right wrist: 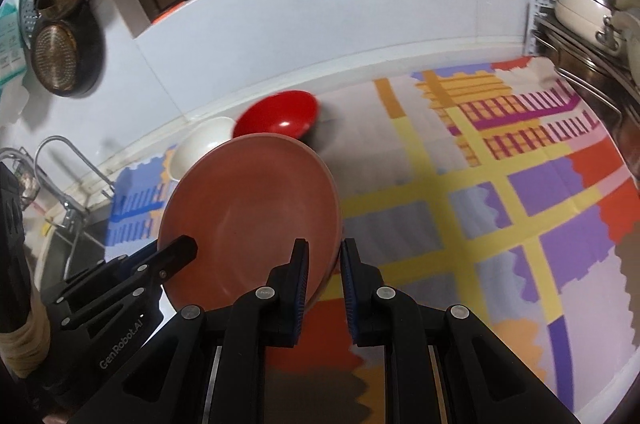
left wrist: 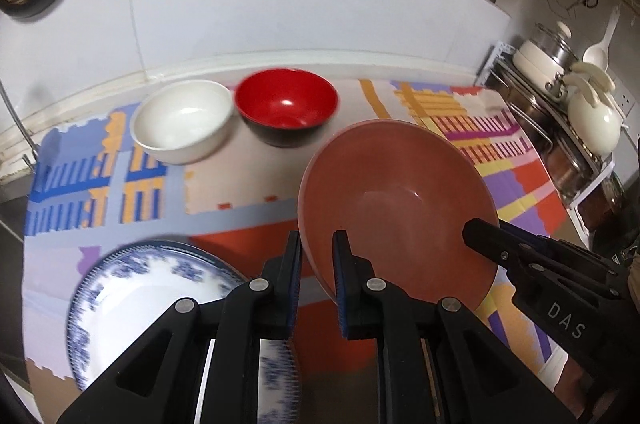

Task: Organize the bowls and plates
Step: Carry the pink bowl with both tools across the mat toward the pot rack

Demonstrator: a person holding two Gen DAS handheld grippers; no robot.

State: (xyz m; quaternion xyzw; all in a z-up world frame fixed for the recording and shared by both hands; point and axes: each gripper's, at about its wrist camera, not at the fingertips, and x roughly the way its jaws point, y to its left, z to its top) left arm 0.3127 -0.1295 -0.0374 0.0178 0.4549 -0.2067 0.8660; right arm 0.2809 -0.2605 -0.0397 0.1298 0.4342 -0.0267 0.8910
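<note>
A terracotta pink plate is held tilted above the mat between both grippers. My left gripper is shut on its left rim. My right gripper is shut on its right rim; the plate fills the left of the right wrist view. The right gripper's fingers show at the plate's right edge in the left wrist view. A white bowl and a red bowl with black outside stand at the back. A blue-and-white patterned plate lies at the front left.
A colourful patterned mat covers the counter. A metal rack with pots and a cream kettle stands at the right. A sink and tap lie at the left. Pans hang on the wall.
</note>
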